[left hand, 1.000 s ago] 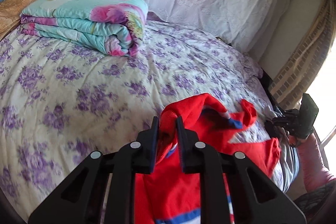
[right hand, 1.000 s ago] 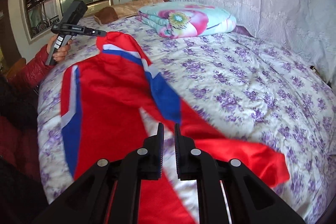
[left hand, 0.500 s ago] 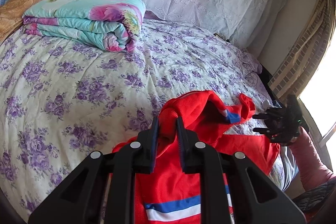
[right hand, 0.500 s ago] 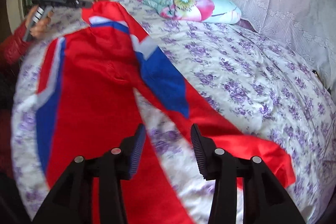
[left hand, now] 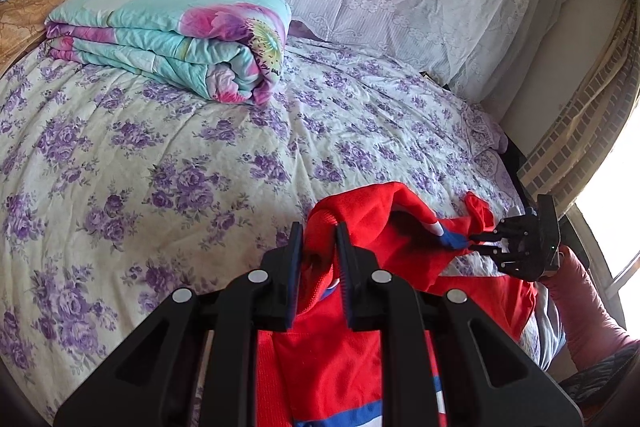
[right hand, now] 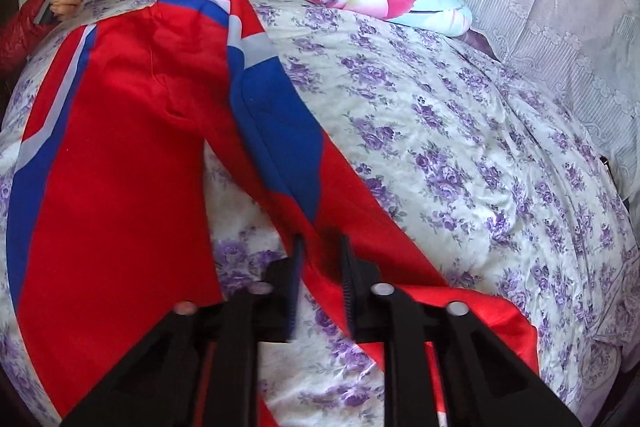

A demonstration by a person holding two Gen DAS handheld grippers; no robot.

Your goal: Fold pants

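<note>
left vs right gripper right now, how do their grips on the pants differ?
1. The left gripper pinches a bunched red edge of the pants and holds it lifted off the bed; the right gripper straddles a red leg lying low on the bed.
2. Left is at the end with the white and blue band; right is far down a leg.
Shared: both have red fabric between their fingers, similar narrow gap.

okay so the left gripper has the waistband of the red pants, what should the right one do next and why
Probably finish pinching the far pant leg. The right gripper has red cloth of the pants between its fingers, though whether it grips is unclear. The left gripper holds the waistband lifted off the bed sheet, and both legs lie spread apart.
</note>
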